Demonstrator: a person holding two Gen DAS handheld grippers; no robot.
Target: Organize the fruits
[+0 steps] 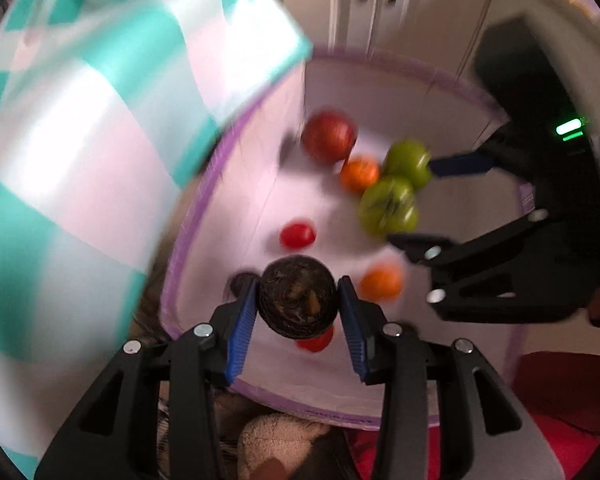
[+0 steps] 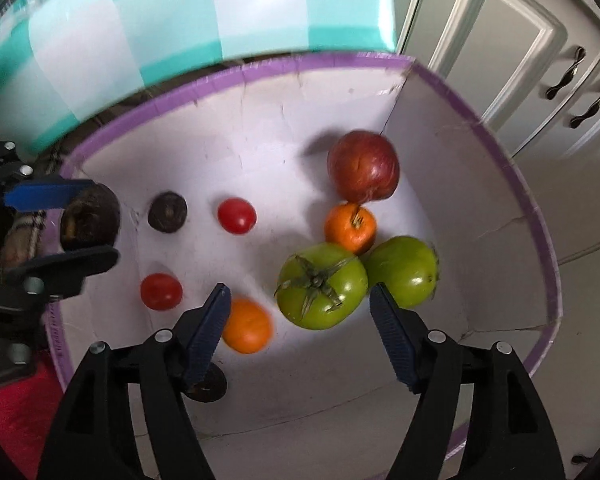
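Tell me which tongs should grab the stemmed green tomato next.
Right. The right tongs are open and empty, with the stemmed green tomato sitting just ahead between their tips. The left tongs are occupied, shut on a dark fruit.

We see a white bin (image 2: pixel 260 140) trimmed purple; green tomatoes (image 2: pixel 322 286); a teal-and-white checked cloth (image 2: pixel 172 12); blue-padded jaws.

- A home kitchen, by the look of it.
- White panelled cabinet doors (image 2: pixel 500 52) with curved metal handles (image 2: pixel 566 74).
- A teal-and-white checked cloth (image 2: pixel 204 20) hangs nearby.
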